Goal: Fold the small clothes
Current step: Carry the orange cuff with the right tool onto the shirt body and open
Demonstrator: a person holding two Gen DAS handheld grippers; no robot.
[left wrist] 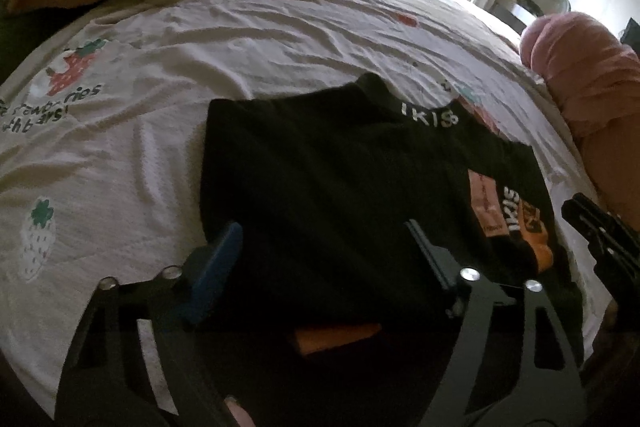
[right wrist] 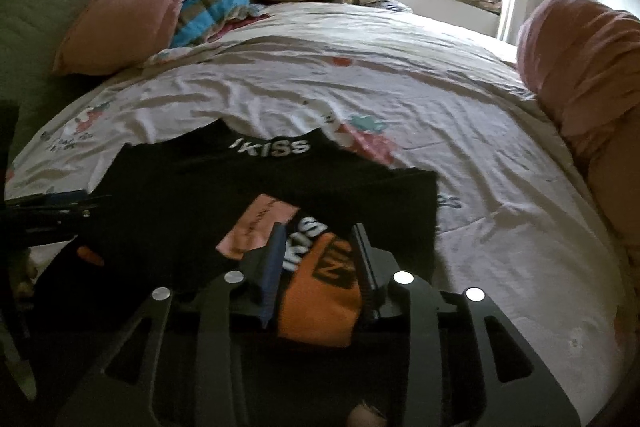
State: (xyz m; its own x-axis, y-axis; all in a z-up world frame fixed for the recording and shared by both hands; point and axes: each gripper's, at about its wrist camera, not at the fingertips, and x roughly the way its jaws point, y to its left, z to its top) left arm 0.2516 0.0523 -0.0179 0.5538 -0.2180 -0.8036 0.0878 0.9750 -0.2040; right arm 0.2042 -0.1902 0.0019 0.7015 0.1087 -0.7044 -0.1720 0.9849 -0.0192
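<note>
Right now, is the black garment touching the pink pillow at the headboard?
Apart. The right wrist view shows a wide stretch of bare white sheet between the black garment and the pink pillow.

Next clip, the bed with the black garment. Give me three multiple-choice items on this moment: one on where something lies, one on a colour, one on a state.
1. Where does the black garment lie?
A. On the printed bedsheet
B. On the window sill
C. Draped over the pink pillow

2. What colour is the lettering on the garment's waistband?
A. Orange
B. White
C. Blue

3. How do the jaws of the right gripper stand?
A. Fully shut with nothing between them
B. Apart, with the orange part of the garment between the fingers
C. Clamped on the pillow

Answers:
1. A, the garment is spread flat on the sheet in both views.
2. B, the waistband lettering reads white on black.
3. B, the right wrist view shows a gap between the two fingers with orange fabric in it.
</note>
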